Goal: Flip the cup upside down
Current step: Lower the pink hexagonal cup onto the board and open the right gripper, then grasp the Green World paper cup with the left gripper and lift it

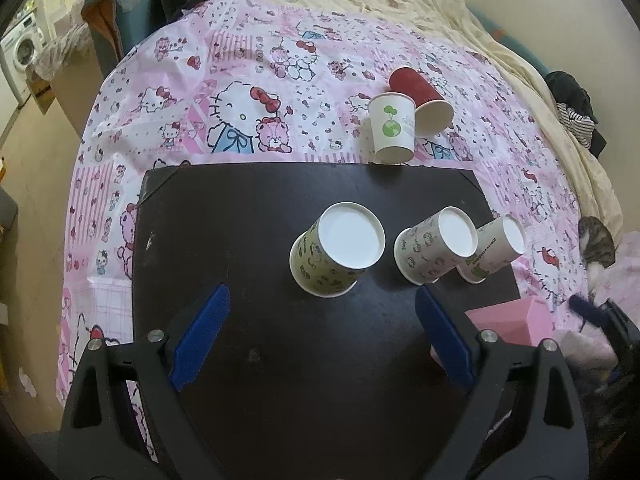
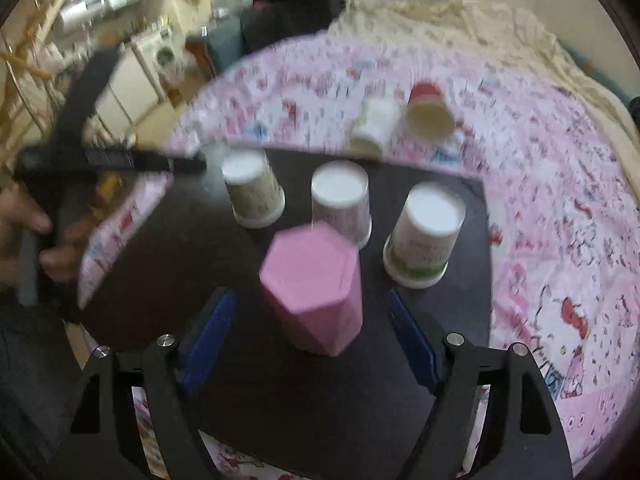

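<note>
Left wrist view: my left gripper [image 1: 320, 312] is spread wide, grasping nothing, above the black board [image 1: 224, 240].
Cups ahead: three paper cups [image 1: 338, 248] stand upside down just beyond my fingertips.
Farther off: white cup [image 1: 391, 128] and red cup [image 1: 422, 98] lie on the bed.
Right wrist view: my right gripper [image 2: 310, 312] is released; the pink cup [image 2: 314, 292] stands upside down between its fingers, untouched.

Soft indoor light, right view motion-blurred

Home: bed [image 1: 400, 0], washing machine [image 1: 22, 46]
</note>
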Motion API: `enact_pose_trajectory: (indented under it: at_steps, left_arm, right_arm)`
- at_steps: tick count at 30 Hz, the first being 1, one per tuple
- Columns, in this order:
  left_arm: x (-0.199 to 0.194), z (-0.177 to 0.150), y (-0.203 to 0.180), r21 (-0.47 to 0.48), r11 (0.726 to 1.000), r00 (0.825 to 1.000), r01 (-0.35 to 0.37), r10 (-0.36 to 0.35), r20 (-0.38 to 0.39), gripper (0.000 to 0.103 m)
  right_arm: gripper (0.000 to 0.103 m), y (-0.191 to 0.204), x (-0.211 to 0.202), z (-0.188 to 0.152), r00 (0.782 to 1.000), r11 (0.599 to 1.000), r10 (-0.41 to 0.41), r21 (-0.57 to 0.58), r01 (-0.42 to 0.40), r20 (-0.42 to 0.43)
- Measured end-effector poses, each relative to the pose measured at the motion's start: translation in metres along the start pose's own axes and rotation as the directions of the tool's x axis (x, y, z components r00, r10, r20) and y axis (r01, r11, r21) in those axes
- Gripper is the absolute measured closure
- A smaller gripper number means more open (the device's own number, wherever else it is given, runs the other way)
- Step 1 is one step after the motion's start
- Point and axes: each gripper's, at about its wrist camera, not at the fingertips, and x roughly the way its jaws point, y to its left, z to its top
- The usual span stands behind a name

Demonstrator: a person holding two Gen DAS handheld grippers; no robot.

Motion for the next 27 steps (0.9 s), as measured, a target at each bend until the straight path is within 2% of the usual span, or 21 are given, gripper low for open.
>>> enact_pose_trajectory:
  at_steps: [3, 6, 11, 14, 17, 19, 22, 25, 27]
  left_arm:
    - [-0.004, 0.014, -0.002, -0.012, 1.000, 1.000, 0.013, -0.014, -0.006, 0.011]
    - [0.000, 0.030, -0.014, 0.013, 1.000, 1.000, 0.002, -0.002, -0.017, 0.011]
    - [0.024, 0.069, -0.047, 0.022, 0.999, 0.998, 0.023, -0.021, -0.059, 0.011]
    - [0.052, 0.095, -0.072, 0.052, 0.999, 0.997, -0.001, 0.005, -0.074, 0.011]
    - [0.084, 0.115, -0.090, 0.075, 0.996, 0.995, -0.051, 0.058, -0.083, 0.012]
    - [0.113, 0.129, -0.097, 0.055, 0.996, 0.991, -0.070, 0.076, -0.109, 0.014]
    - [0.143, 0.138, -0.104, 0.057, 0.993, 0.984, -0.106, 0.113, -0.139, 0.017]
    - [0.167, 0.143, -0.105, 0.013, 0.993, 0.979, -0.121, 0.121, -0.166, 0.018]
    - [0.176, 0.145, -0.111, 0.029, 0.992, 0.979, -0.124, 0.127, -0.157, 0.019]
  right_arm:
    - [0.011, -0.023, -0.028, 0.008, 0.991, 0.991, -0.010, 0.136, -0.008, 0.135]
    - [0.011, -0.049, -0.041, 0.016, 0.974, 0.962, -0.041, 0.273, -0.021, 0.221]
    - [0.011, -0.079, -0.031, 0.034, 0.975, 0.928, -0.095, 0.373, 0.014, 0.201]
    - [0.011, -0.096, -0.024, 0.034, 0.977, 0.906, -0.137, 0.419, 0.056, 0.165]
    - [0.011, -0.115, -0.018, 0.026, 0.984, 0.861, -0.109, 0.508, 0.023, 0.141]
    - [0.011, -0.125, -0.018, 0.023, 0.985, 0.837, -0.076, 0.546, -0.021, 0.154]
    - [0.011, -0.132, -0.022, 0.025, 0.984, 0.836, -0.044, 0.546, -0.057, 0.171]
    - [0.011, -0.136, -0.024, 0.026, 0.982, 0.836, -0.045, 0.545, -0.062, 0.181]
    - [0.011, -0.135, -0.023, 0.026, 0.984, 0.839, -0.042, 0.540, -0.058, 0.171]
